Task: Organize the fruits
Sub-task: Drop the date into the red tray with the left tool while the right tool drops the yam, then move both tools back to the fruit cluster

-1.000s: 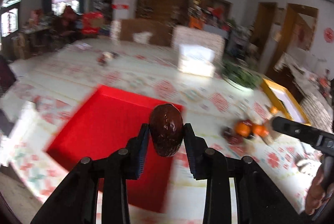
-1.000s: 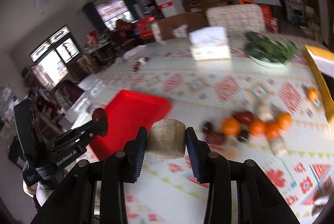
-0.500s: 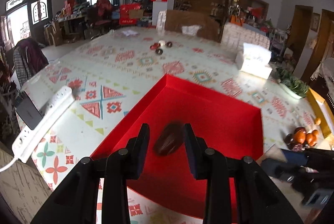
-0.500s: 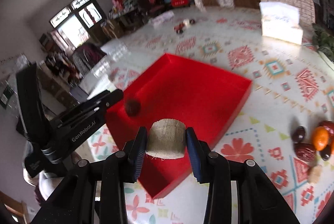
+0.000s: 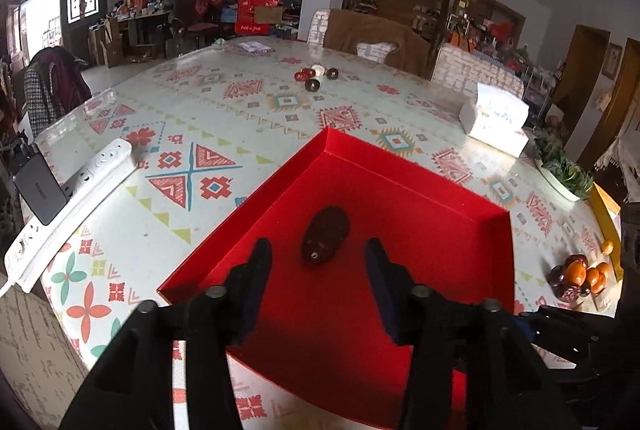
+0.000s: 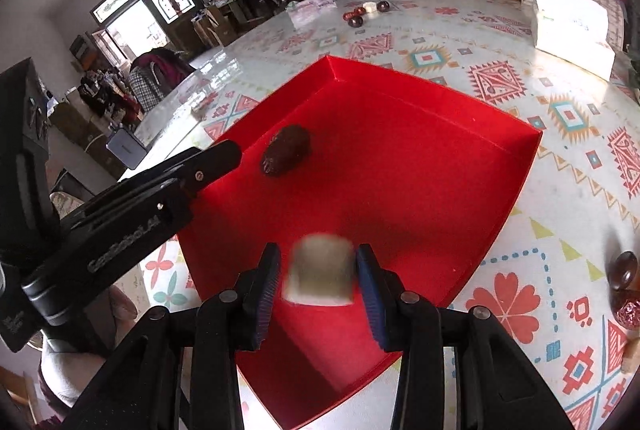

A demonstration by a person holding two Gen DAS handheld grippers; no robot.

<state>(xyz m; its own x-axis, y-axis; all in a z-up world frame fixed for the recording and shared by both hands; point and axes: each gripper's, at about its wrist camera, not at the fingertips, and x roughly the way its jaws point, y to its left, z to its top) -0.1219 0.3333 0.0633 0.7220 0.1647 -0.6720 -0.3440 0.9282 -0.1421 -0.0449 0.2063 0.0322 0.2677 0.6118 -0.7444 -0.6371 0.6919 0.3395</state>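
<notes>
Two drops underway: my left gripper opens, date freed mid-tray; right gripper opens around pale chunk, then back for more fruit.

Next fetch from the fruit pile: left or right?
Left. The left gripper is empty, its date lying in the red tray. The right gripper, jaws opening, has the pale piece between them.

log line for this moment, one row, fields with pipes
left gripper: jaws opening, dark date lying free in red tray | right gripper: jaws opening, beige chunk between them over tray | loose fruit pile on table
</notes>
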